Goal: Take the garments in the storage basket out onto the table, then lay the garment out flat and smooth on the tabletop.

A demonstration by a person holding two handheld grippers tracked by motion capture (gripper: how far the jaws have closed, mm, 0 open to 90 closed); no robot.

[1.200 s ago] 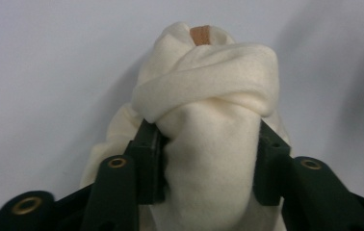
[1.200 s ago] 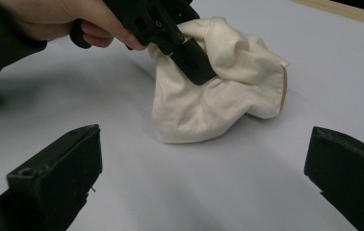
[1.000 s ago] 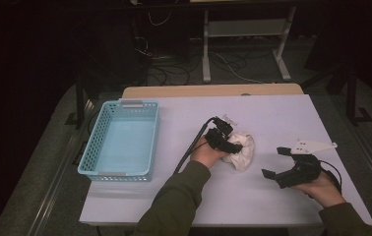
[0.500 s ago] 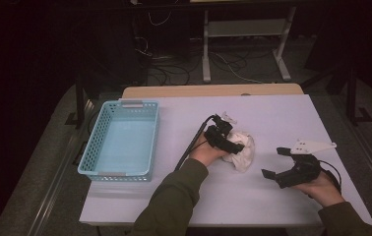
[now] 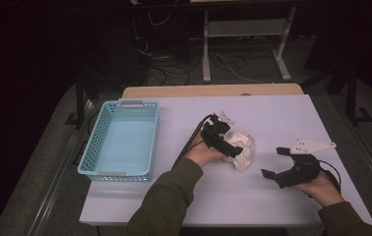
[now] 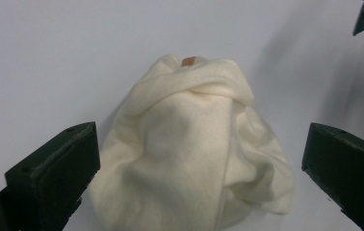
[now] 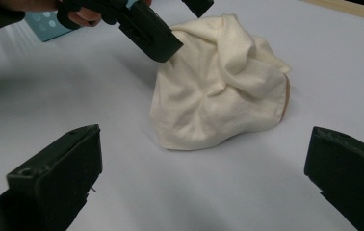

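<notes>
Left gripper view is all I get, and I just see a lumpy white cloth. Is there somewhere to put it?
Observer: Yes. In the high view a light blue basket sits on the table, off to the left of the cloth, with nothing in it.
Operator: Where's the other claw?
Observer: The right claw is on the cloth's right side in the high view, open and not touching it.
</notes>
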